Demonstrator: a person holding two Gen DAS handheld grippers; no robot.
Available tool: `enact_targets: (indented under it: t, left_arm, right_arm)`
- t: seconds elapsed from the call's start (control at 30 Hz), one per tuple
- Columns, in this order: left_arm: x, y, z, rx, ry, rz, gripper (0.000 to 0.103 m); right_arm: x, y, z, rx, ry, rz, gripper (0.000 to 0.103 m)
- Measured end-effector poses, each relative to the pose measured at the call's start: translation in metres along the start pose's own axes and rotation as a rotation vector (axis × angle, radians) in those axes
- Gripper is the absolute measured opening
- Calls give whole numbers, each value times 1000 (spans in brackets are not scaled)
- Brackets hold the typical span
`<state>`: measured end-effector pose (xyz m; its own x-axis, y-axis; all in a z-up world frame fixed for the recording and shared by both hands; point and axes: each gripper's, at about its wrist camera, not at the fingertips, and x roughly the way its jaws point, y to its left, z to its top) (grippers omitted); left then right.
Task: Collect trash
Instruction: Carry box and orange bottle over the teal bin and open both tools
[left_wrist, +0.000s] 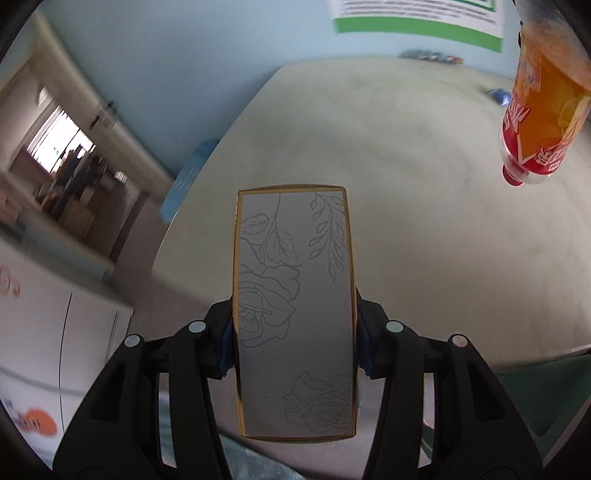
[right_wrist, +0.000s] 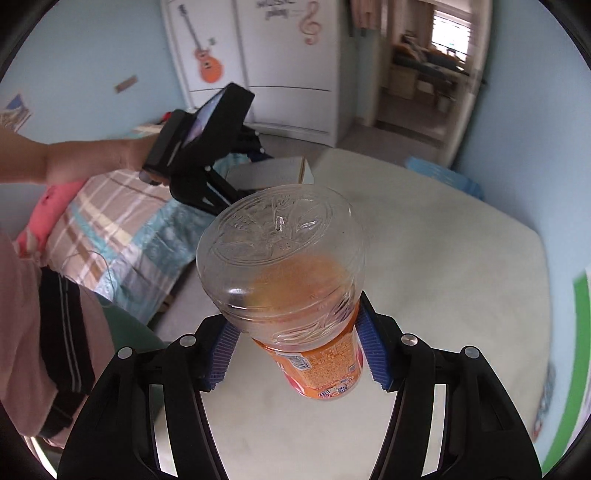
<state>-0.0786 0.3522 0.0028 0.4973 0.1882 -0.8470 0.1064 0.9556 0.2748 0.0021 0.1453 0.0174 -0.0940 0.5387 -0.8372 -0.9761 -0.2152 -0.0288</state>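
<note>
My left gripper (left_wrist: 294, 341) is shut on a flat grey box (left_wrist: 293, 295) with gold edges and a line drawing of roses, held in the air over the near left edge of the beige table (left_wrist: 406, 184). My right gripper (right_wrist: 297, 350) is shut on a clear plastic bottle (right_wrist: 284, 258) with orange drink and an orange-red label, its base toward the camera. The bottle (left_wrist: 543, 103) also shows upside down at the upper right of the left wrist view. The left gripper and its box (right_wrist: 269, 173) show in the right wrist view at upper left.
A blue basket (left_wrist: 188, 177) stands by the table's far left side, also in the right wrist view (right_wrist: 443, 177). Small items (left_wrist: 430, 56) lie at the table's far edge by the wall. A bed with a striped cover (right_wrist: 122, 229) and a white wardrobe (right_wrist: 258, 55) are to the left.
</note>
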Motion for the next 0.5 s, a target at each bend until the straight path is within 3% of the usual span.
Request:
enact_targets:
  t: [0.3,0.5]
  left_arm:
    - [7,80,-140,-219,172,32,47]
    - [35,101,-201,-329,244,-13,47]
  right_arm:
    - [119,57,108,-100,-13,224,61]
    - [193,87,152,-63,-15,296,61]
